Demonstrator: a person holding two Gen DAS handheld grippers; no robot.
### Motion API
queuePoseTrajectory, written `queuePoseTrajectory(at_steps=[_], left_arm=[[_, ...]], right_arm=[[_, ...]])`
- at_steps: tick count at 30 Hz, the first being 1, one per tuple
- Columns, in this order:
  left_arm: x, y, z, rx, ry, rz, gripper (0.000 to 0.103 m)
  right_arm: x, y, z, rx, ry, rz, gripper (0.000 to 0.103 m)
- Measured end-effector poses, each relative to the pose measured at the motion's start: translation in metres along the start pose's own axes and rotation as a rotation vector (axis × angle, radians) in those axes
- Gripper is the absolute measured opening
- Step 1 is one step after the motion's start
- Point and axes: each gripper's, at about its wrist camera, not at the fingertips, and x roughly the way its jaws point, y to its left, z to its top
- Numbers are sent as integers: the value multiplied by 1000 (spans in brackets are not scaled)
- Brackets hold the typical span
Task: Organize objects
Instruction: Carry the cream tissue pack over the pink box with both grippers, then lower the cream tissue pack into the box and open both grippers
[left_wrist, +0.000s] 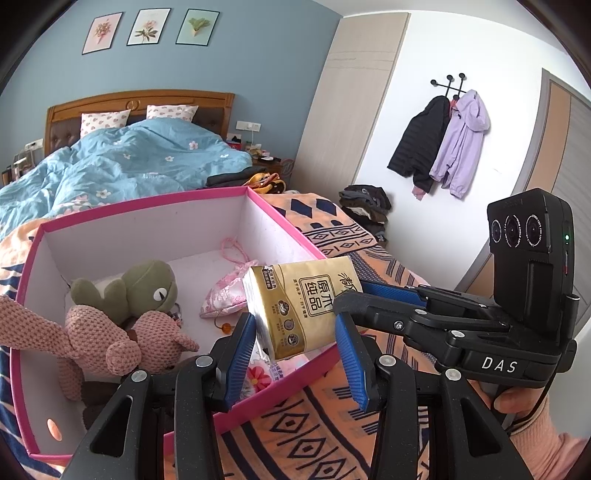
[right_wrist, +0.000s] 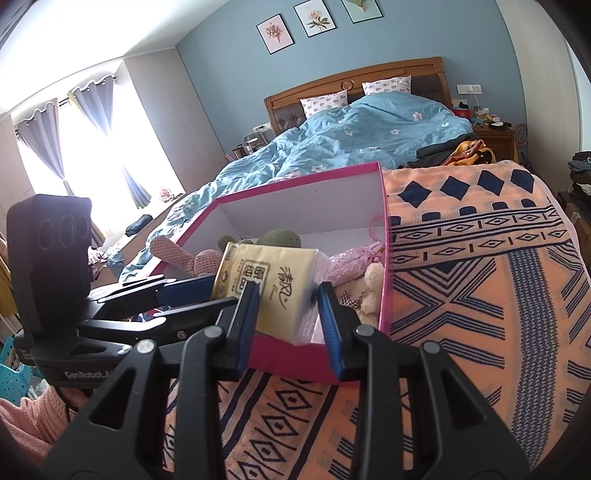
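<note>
"Left wrist view first: where's the pack?"

"Up in the air. The gold-and-white plastic-wrapped tissue pack (left_wrist: 303, 306) hangs tilted over the near right corner of the pink-rimmed cardboard box with the white inside (left_wrist: 147, 201), not resting on anything. My left gripper (left_wrist: 295, 321) is closed on its lower end, blue pads (left_wrist: 240, 354) against both sides as far as I can judge. In the right wrist view my right gripper (right_wrist: 288, 291) is clamped across the printed face as well."

"So both hands hold it. What makes the drop go well?"

"I'd let one hand go first, so the two grips don't twist the soft wrapper. Then I'd carry the pack clear over the pink rim before lowering, since its bottom corner sits just above that wall."

"Where inside?"

"The green plush frog (left_wrist: 147, 284) and the pink knitted rabbit (left_wrist: 110, 332) fill the left side, and a pink floral drawstring pouch (left_wrist: 225, 295) lies mid-floor. The bare white patch by the right wall looks best. I'd level the pack, set it flat, and only then spread the pads."

"Risk?"

"Clipping the rim and shoving the box across the orange blanket with the navy pattern (left_wrist: 314, 424)."
</note>
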Motion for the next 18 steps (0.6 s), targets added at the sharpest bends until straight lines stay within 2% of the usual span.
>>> queuePoseTrajectory(at_steps=[18], left_arm=[[13, 8, -1, -38, 31, -9, 45]], right_arm=[[14, -4, -1, 11, 28, -21, 36]])
